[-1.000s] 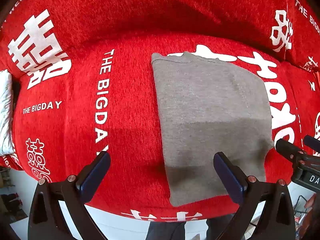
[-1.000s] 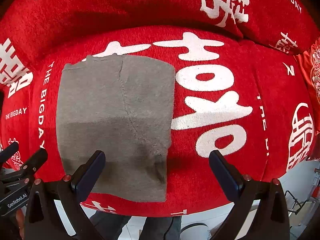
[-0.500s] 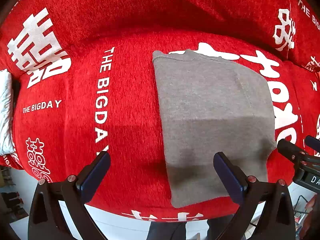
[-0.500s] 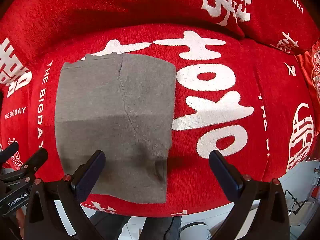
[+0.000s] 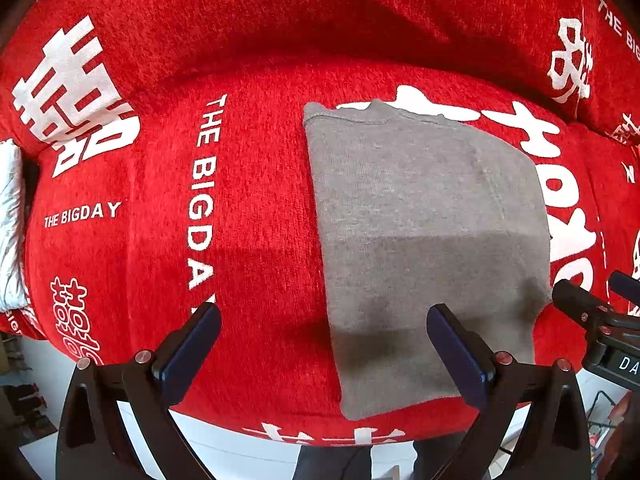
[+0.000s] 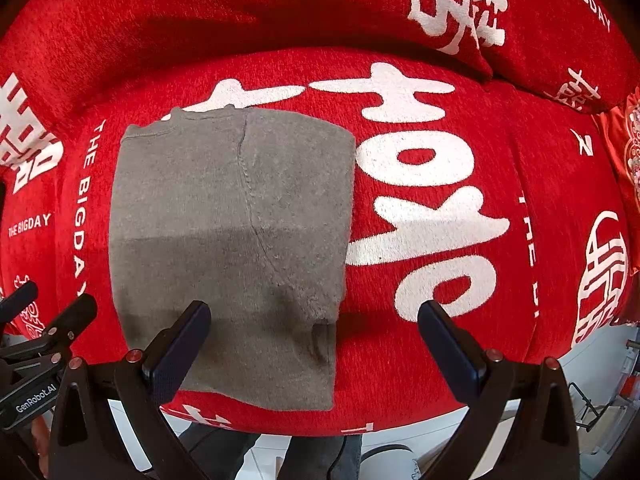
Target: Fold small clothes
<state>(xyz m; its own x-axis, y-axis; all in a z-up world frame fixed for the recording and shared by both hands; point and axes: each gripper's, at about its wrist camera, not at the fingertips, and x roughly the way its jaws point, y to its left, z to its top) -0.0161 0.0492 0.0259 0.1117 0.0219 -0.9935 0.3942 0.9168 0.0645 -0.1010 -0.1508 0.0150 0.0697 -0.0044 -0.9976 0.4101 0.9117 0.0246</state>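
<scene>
A grey knit garment (image 5: pixel 424 240) lies folded into a tall rectangle on the red cushion; it also shows in the right wrist view (image 6: pixel 228 248). My left gripper (image 5: pixel 324 344) is open and empty, held above the garment's near left edge. My right gripper (image 6: pixel 314 340) is open and empty, above the garment's near right corner. Each gripper shows at the edge of the other's view: the right one (image 5: pixel 592 316) and the left one (image 6: pixel 44 320).
The red sofa cover (image 5: pixel 160 200) with white lettering spans both views, with back cushions (image 6: pixel 280 8) behind. A white item (image 5: pixel 8 220) lies at the far left. The sofa's front edge and the pale floor (image 6: pixel 400 440) are just below the grippers.
Both grippers have eased slightly toward the garment; the garment has not moved and both stay open.
</scene>
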